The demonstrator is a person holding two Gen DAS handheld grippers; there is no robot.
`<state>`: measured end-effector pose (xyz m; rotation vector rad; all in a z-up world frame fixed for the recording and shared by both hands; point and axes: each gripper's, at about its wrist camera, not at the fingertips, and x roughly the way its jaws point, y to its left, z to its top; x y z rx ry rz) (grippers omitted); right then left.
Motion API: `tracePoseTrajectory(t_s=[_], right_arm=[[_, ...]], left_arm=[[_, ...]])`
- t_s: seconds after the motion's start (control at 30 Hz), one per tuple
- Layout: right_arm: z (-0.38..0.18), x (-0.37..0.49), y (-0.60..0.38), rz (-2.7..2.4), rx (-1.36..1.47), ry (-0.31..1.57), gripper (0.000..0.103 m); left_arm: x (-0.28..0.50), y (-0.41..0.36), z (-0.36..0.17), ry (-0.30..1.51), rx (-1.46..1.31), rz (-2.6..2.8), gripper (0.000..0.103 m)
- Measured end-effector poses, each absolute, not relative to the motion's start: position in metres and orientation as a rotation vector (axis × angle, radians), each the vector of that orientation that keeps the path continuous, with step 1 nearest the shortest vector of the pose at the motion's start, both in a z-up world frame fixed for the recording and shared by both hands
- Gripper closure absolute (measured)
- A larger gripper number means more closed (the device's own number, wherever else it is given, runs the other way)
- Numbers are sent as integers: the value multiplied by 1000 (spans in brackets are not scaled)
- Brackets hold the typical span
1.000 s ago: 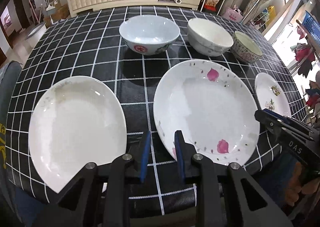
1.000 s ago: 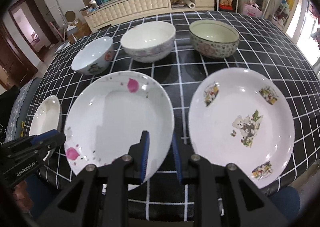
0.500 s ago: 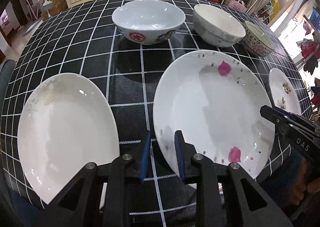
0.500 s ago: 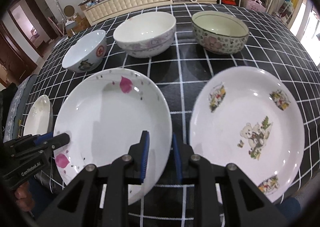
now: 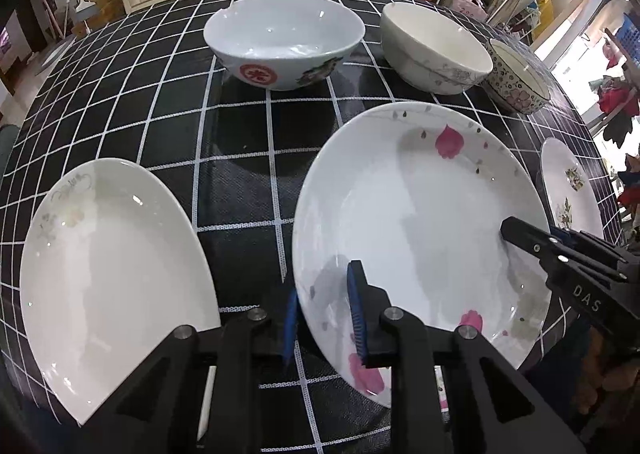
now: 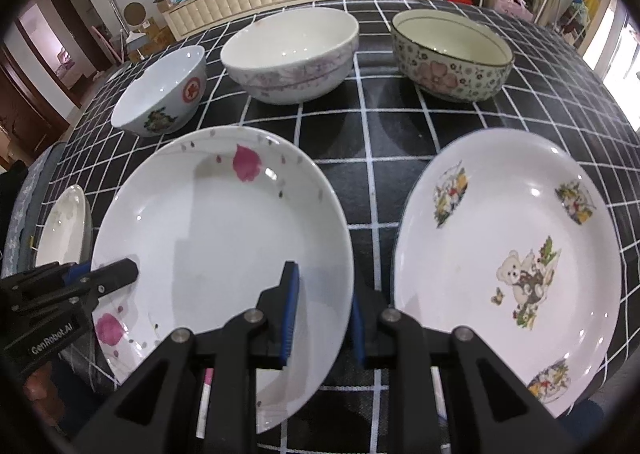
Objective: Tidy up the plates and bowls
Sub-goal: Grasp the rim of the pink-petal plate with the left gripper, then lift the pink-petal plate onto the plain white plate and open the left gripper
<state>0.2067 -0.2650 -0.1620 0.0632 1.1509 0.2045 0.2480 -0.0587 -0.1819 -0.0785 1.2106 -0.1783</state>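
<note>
Pink-flowered plate [image 5: 420, 210] at frame centre on checked counter [image 5: 240, 158]; left tongs [image 5: 322, 318] and right tongs [image 6: 324, 310] each straddled opposite rim edges; grip unclear.

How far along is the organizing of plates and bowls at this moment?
Done: nothing; the plain plate, bear plate, red-seal bowl, white bowl and flowered bowl all sit apart, unstacked. In hand: the left gripper and right gripper straddle opposite rims of the pink-flower plate, jaws not closed on it. Left: all stacking.
</note>
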Motion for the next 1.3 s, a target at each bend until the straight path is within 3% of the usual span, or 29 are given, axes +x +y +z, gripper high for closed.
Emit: tracePoseTrajectory(t_s=[0.6, 1.3], right_arm=[[-138, 182, -254, 190, 52, 1100, 78], [-111, 170, -172, 324, 1, 1039, 78]], left_arm=[[226, -54, -159, 1138, 19, -126, 88], [176, 28, -123, 1080, -64, 5, 89]])
